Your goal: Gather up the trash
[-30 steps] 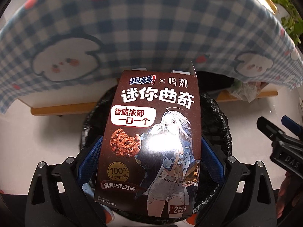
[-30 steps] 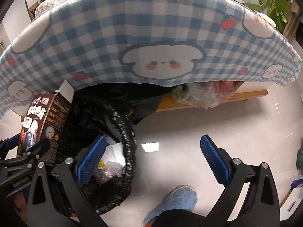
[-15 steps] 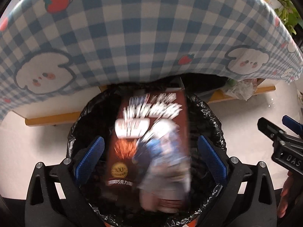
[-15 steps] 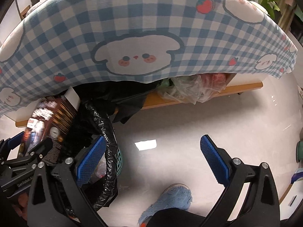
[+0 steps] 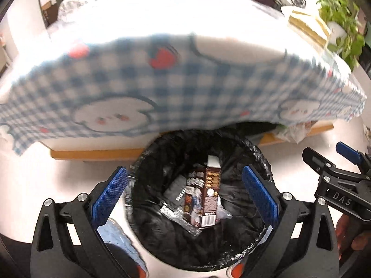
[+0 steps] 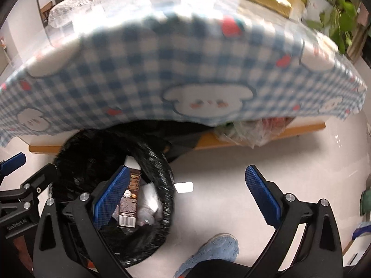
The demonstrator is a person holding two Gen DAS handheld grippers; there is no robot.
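Bin (image 5: 259,155) as landmark: round, lined with a black bag, standing on pale floor just in front of a low table draped in a blue-and-white checked cloth (image 5: 185,88) printed with white animal faces and red strawberries.

Left of the bin, in the left wrist view: blue slipper (image 5: 120,238) low on the floor, partly hidden behind the near finger. Directly above the bin: left gripper (image 5: 185,190), jaws spread wide, blue ribbed pads (image 5: 109,192) straddling the rim, nothing between them. Inside the bin: brown cookie box (image 5: 206,197), lying tilted among silvery wrappers and crumpled plastic, white flap pointing toward the table, barcode end nearest the camera. Right of the bin: right gripper (image 5: 324,155), seen from the side, black body with a blue tip, held by a hand (image 5: 350,236) at the frame edge.

In the right wrist view: bin (image 6: 162,162) at lower left, cookie box (image 6: 129,201) visible inside behind the left pad. Right of the bin: right gripper (image 6: 187,190) over bare floor, jaws wide apart, empty. Below it: slipper (image 6: 215,250) and a dark trouser leg. Beyond the bin, under the table: crumpled clear plastic bags (image 6: 245,129) on a wooden shelf. Far right above: green plant (image 6: 334,7).
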